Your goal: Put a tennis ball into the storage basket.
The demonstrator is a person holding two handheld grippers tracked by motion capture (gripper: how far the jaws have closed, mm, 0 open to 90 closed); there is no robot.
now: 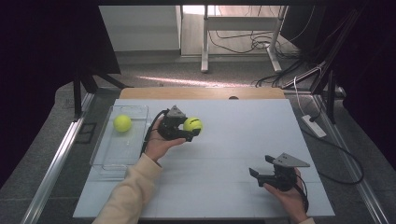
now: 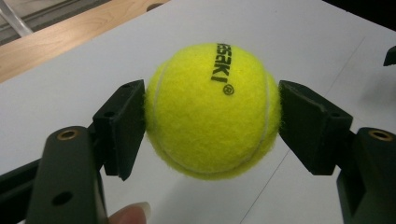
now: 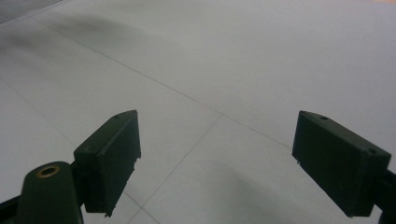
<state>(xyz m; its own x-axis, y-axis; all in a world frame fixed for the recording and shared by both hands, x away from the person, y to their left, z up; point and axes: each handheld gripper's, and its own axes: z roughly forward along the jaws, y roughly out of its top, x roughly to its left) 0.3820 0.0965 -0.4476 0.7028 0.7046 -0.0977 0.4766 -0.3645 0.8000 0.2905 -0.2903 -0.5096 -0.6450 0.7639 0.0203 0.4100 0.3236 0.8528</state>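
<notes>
A yellow tennis ball [image 1: 193,124] [image 2: 212,111] with black lettering is clamped between the black jaws of my left gripper [image 1: 190,129] [image 2: 211,122], held a little above the white table [image 1: 233,140] left of its middle. Both pads press on the ball's sides. A second yellow tennis ball [image 1: 123,123] lies in the clear plastic tray [image 1: 109,156] at the table's left edge. My right gripper [image 1: 261,168] [image 3: 217,161] sits near the front right of the table, jaws spread wide with nothing between them, pointing left.
The table's wooden far edge [image 1: 201,92] runs behind the white top. Metal rails [image 1: 53,163] flank the table. Desk legs and cables [image 1: 261,42] lie on the floor beyond.
</notes>
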